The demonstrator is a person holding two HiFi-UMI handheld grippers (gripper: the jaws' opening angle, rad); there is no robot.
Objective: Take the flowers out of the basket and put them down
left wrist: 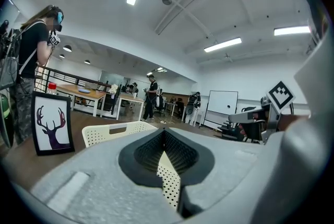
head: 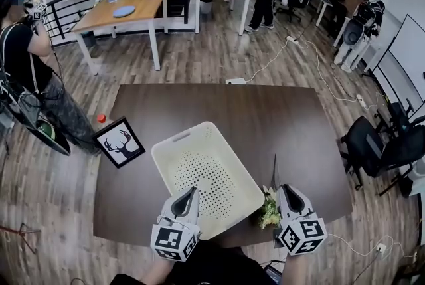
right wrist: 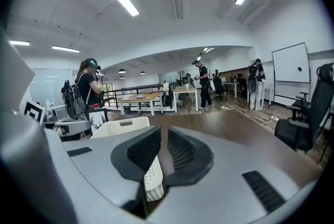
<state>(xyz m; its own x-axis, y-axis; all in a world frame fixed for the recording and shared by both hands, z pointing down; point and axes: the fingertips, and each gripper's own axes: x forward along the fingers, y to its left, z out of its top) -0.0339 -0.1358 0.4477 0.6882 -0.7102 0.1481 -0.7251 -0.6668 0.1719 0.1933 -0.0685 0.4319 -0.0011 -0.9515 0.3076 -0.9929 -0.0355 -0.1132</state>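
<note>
Head view puts the flowers outside the cream perforated basket. The small pale bunch appears to rest on the dark table, just beside the basket's near right corner. The right claw is close by on the bunch's right, so the flowers sit between that claw and the basket. A thin dark line, probably the stem, runs from the bunch away from the person along the basket's right side. The long axis therefore seems roughly parallel to the way the right claw points.

In the right gripper view the jaws are drawn close with only a narrow slot left. Only bare table and a corner of the basket show through the slot, and no flower or stem. The bunch is off to the side of the slot, not inside it.

The left claw is on the basket's near left rim, well apart from the flowers. In the left gripper view its jaws pinch in on a strip of perforated wall.

The right claw is far the nearer. If the bunch needs handling again, that claw would have to spread and shift sideways toward the basket to bring the stem into the slot.
</note>
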